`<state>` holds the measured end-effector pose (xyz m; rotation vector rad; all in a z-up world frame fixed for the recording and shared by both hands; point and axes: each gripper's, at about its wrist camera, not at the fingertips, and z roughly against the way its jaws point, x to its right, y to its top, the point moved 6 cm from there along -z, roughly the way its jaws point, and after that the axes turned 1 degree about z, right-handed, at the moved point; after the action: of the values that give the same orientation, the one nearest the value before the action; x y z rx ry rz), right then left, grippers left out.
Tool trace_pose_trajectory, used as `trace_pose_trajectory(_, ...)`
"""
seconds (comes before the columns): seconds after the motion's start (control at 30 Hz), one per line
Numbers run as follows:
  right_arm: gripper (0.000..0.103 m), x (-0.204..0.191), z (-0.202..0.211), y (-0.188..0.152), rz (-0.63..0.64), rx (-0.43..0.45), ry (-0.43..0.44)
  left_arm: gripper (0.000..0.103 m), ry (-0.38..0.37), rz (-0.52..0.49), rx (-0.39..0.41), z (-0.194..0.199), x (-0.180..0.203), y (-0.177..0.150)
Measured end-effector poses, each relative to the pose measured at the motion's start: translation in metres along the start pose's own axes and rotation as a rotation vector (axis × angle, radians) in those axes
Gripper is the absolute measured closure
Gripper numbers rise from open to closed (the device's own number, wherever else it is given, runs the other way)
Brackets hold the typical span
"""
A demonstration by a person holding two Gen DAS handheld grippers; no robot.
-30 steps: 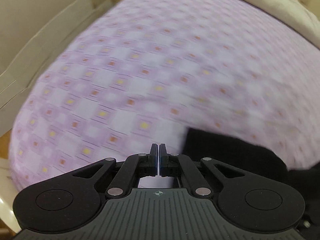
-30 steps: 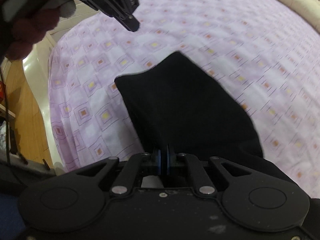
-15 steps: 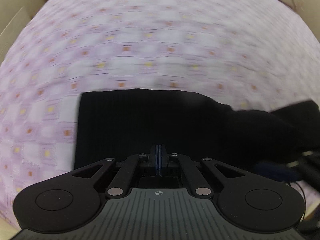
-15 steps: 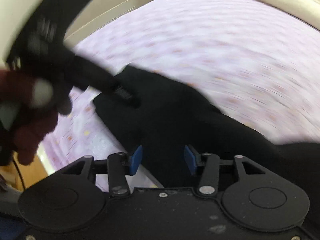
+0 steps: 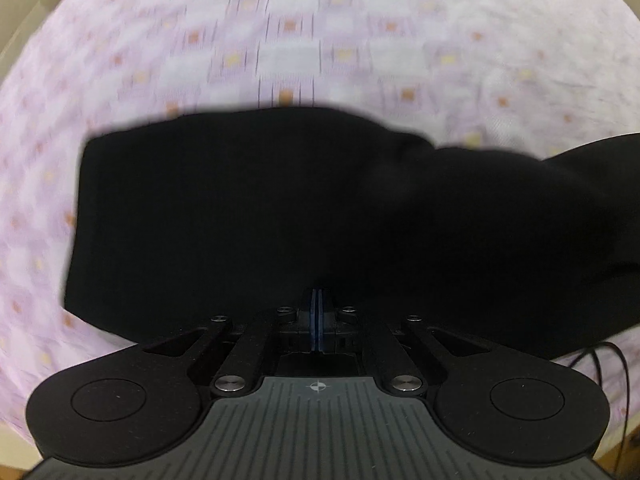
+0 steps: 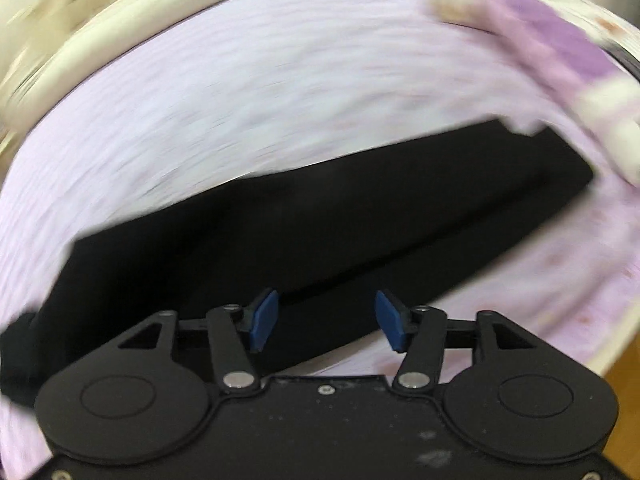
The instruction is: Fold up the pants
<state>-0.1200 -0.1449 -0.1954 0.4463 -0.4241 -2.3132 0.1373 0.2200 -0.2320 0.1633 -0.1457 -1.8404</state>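
Black pants (image 5: 260,208) lie as a long dark band across the purple checked bedsheet (image 5: 320,40). My left gripper (image 5: 317,300) points steeply down just over their near edge, jaws shut with the blue pads together; no cloth shows between them. In the blurred right wrist view the pants (image 6: 320,240) run slantwise from lower left to upper right. My right gripper (image 6: 326,312) hovers over their near edge. Its jaws are opening, the blue pads (image 6: 264,320) stand wide apart and press on nothing, with pants and sheet showing in the gap.
A cream bed frame (image 6: 80,40) curves round the mattress. Purple bedding (image 6: 560,28) lies bunched at the upper right. Wooden floor (image 6: 624,380) shows past the bed's edge. A thin black cable (image 5: 600,360) hangs at the right in the left wrist view.
My right gripper let go of the pants, opened wide and swung fast across the bed while rolling. My left gripper, still shut, dropped from over bare sheet to just above the pants.
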Motion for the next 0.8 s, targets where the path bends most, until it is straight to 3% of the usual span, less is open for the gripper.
trace_pose_trajectory(0.07, 0.044, 0.041, -0.004, 0.015, -0.085, 0.015, -0.037, 0.102, 0.007, 0.03, 0.049, -0.001, -0.002, -0.002)
trace_pose_trajectory(0.27, 0.038, 0.106, -0.031, 0.046, -0.195, 0.025, -0.053, 0.103, 0.113, -0.01, 0.051, -0.004, 0.011, -0.001)
trace_pose_trajectory(0.4, 0.037, 0.118, -0.059, 0.064, -0.246, 0.003, -0.033, 0.103, 0.15, 0.011, 0.045, -0.007, 0.015, 0.001)
trace_pose_trajectory(0.53, 0.037, 0.133, -0.089, 0.069, -0.35, -0.069, -0.013, 0.103, 0.13, 0.055, 0.051, -0.007, 0.008, 0.001)
trace_pose_trajectory(0.63, 0.037, 0.137, -0.097, 0.071, -0.423, -0.07, 0.001, 0.103, 0.103, 0.084, 0.056, -0.004, 0.006, -0.004)
trace_pose_trajectory(0.67, 0.062, 0.139, -0.1, 0.073, -0.436, -0.069, 0.004, 0.103, 0.093, 0.099, 0.057, -0.004, 0.004, -0.005)
trace_pose_trajectory(0.7, 0.098, 0.138, -0.102, 0.075, -0.438, -0.071, 0.007, 0.103, 0.084, 0.116, 0.057, -0.003, 0.001, -0.005)
trace_pose_trajectory(0.8, 0.1, 0.127, -0.094, 0.086, -0.366, -0.063, 0.008, 0.103, 0.057, 0.154, 0.051, -0.003, -0.009, -0.006)
